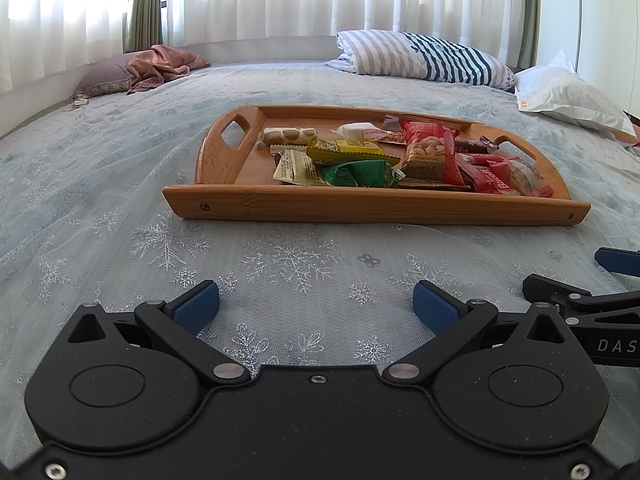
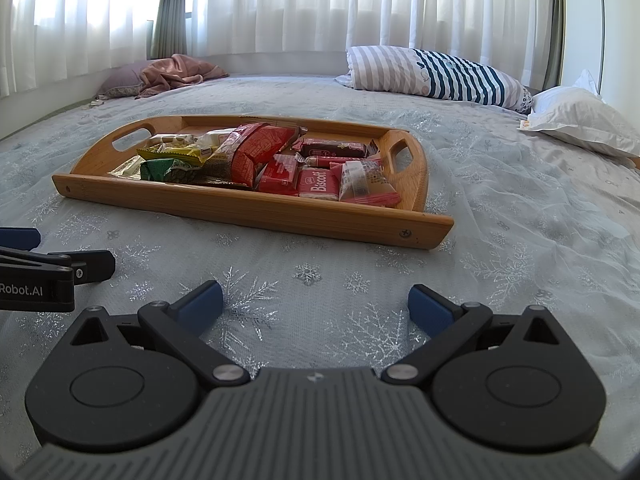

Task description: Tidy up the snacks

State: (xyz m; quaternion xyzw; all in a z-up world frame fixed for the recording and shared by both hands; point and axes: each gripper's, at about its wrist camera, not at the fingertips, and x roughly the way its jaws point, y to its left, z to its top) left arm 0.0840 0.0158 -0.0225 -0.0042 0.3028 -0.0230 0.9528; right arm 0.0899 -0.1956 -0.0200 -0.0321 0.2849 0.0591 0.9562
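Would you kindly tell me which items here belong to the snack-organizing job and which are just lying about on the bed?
Part of the job:
- wooden tray
- Biscoff packet
- green wrapped snack
- yellow snack bar
- nut packet

Just lying about:
- striped pillow
- white pillow
- pink blanket

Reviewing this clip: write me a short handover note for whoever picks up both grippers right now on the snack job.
Left hand-held gripper: open, empty, low over the bedspread, short of the tray.
Right hand-held gripper: open, empty, beside the left one.
Wooden tray sits on the bed ahead of both.
The snacks lie in a loose pile inside it: green packet, yellow bar, red nut bag, Biscoff packet, brown bar. None seen outside the tray.
Done: snacks are in the tray.
Left: sort or line up the jumbled pile, if required.
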